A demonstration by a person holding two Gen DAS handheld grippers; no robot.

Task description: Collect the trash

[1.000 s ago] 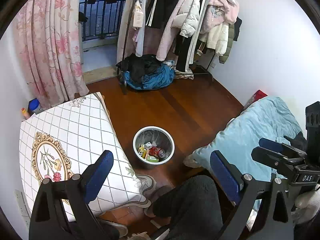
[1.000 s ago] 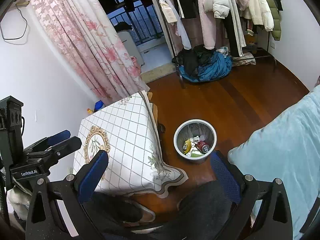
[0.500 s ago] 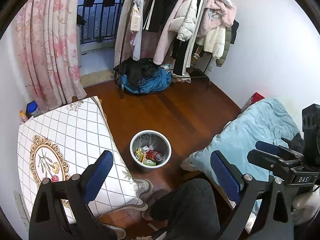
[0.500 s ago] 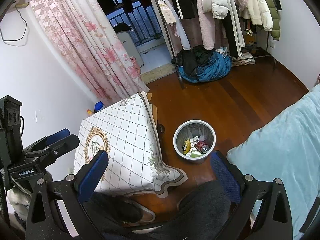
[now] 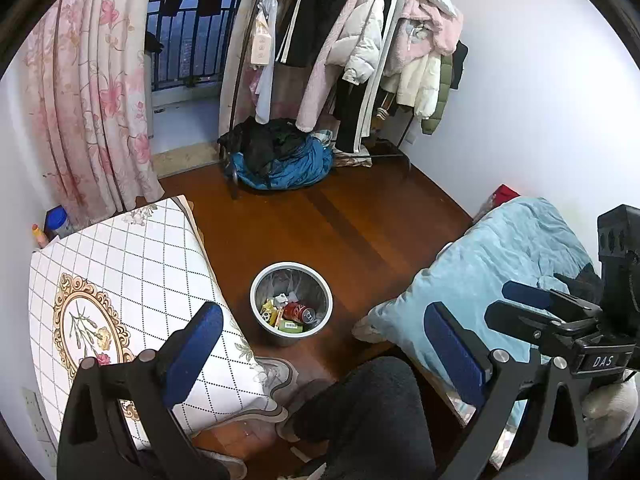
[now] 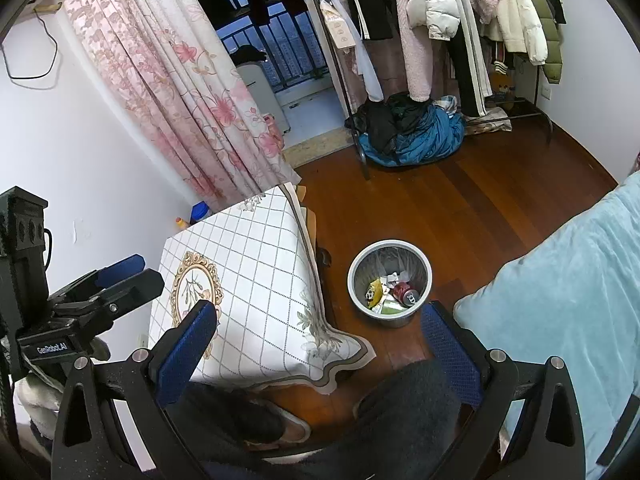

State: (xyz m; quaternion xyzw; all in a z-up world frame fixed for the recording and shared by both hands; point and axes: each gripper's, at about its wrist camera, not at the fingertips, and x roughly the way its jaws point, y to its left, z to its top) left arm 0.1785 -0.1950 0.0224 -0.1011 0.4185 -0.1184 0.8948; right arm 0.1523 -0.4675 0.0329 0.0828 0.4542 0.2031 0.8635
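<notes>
Left gripper [image 5: 320, 344]: jaws spread wide, blue pads far apart, nothing between them, touching nothing. It is held high above the floor, looking down across the table edge and the bin.

Right gripper [image 6: 320, 340]: same condition, jaws fully apart, empty, no contact with any object. From the left wrist view it appears at the right edge, over the blue blanket [image 5: 520, 256]; from the right wrist view the left gripper appears at the left edge, near the wall.

Trash bin [image 5: 291, 304]: grey, round, upright on the wooden floor [image 5: 360, 216], between the table and the bed. It stands just beside the hanging corner of the tablecloth [image 5: 132, 280], apart from it. Inside: a red drink can [image 5: 298, 313] lying on its side, yellow wrappers, a green packet, crumpled white paper.

Tabletop under the checked cloth with gold oval print: no loose items visible on it.

Person's dark-clothed knee [image 5: 376, 412] sits low in both views, below the gripper jaws. Clothes rack [image 5: 360, 52] with coats stands at the far wall, a blue and black heap at its foot.
</notes>
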